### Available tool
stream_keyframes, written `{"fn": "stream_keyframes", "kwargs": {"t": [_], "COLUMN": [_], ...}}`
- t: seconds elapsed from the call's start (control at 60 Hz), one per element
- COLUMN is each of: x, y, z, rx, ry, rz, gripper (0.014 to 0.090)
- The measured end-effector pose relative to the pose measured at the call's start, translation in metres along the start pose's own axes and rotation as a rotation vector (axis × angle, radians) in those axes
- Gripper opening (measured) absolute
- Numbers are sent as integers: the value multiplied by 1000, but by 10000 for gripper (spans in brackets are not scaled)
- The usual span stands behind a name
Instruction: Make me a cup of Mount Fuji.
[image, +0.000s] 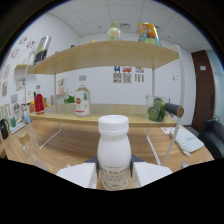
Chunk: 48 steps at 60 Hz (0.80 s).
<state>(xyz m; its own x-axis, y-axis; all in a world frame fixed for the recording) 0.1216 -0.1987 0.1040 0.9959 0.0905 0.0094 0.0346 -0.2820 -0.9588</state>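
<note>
The hand-held gripper (115, 176) has its two white fingers (80, 175) closed in against the sides of a white bottle (114, 152), one finger pressed to each flank of its lower body, so the bottle is clamped between them. The bottle stands upright in that grip, with a white screw cap on a short neck and a rounded shoulder below it. A label wraps the lower body with faint gold lettering; only part of it reads, something like "ENJOY". What the bottle's base rests on is hidden behind the fingers.

Beyond the bottle runs a pale wooden tabletop (60, 150), and on it a two-tier wooden shelf (100, 54) on thin white legs. On the lower board, beyond and a little to the left of the held bottle, stands a clear bottle with a red and white label (82, 101). Farther left sits a red bottle (39, 103). To the right on the same board is a dark green item (157, 110) beside a dark cylinder with a brown end (174, 109). On the top board stand a pale green bottle (114, 32) and a colourful package (149, 33).
</note>
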Motion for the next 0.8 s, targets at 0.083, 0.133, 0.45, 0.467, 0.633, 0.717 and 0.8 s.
{"fn": "stream_keyframes", "kwargs": {"t": [0.083,0.133,0.45,0.467,0.633,0.717,0.8], "x": [8,11,16,16,23,29,29], "y": [18,27,48,49,52,40,22], "z": [6,8,0,-1,-12,-24,-45], "rx": [-30,-50,-105,-106,-158,-166,-180], "ry": [5,5,-5,-5,37,92,128], "rz": [20,24,25,27,49,51,75], "gripper": [484,487,500,501,582,797,848]}}
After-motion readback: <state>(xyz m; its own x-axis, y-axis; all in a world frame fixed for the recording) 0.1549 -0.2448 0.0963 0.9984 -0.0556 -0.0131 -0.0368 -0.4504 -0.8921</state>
